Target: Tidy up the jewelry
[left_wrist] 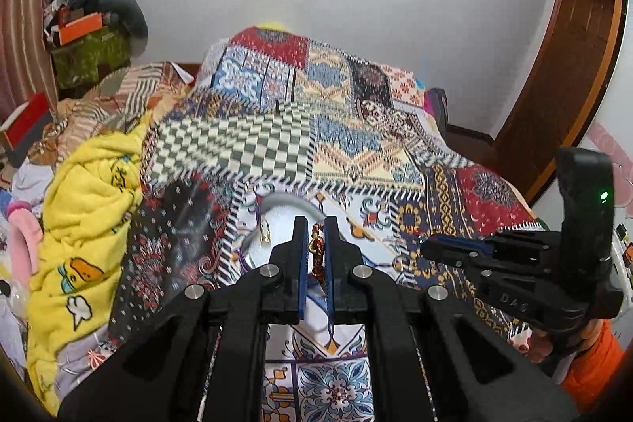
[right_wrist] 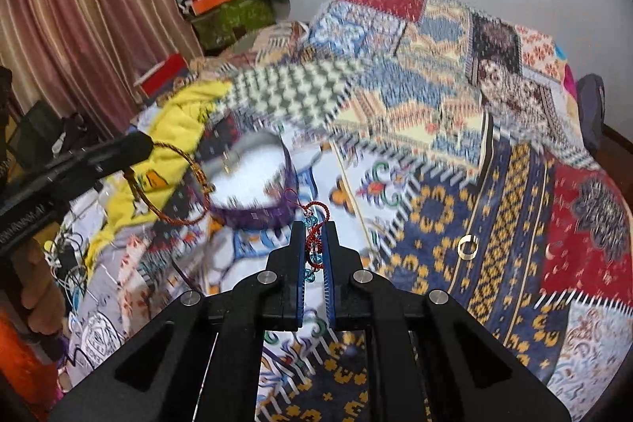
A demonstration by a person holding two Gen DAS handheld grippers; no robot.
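Note:
My left gripper is shut on a red-and-gold braided bangle just in front of a round jewelry box with a white inside and a purple wall. A gold piece rests in the box. In the right wrist view the same bangle hangs from the left gripper beside the box. My right gripper is shut on a red cord bracelet with blue beads, close to the box's near side. A gold ring lies loose on the bedspread to the right.
Everything sits on a patchwork bedspread over a bed. A yellow blanket is bunched at the left. Boxes and clothes pile up by the striped curtain. A wooden door stands right. The right gripper hovers at right.

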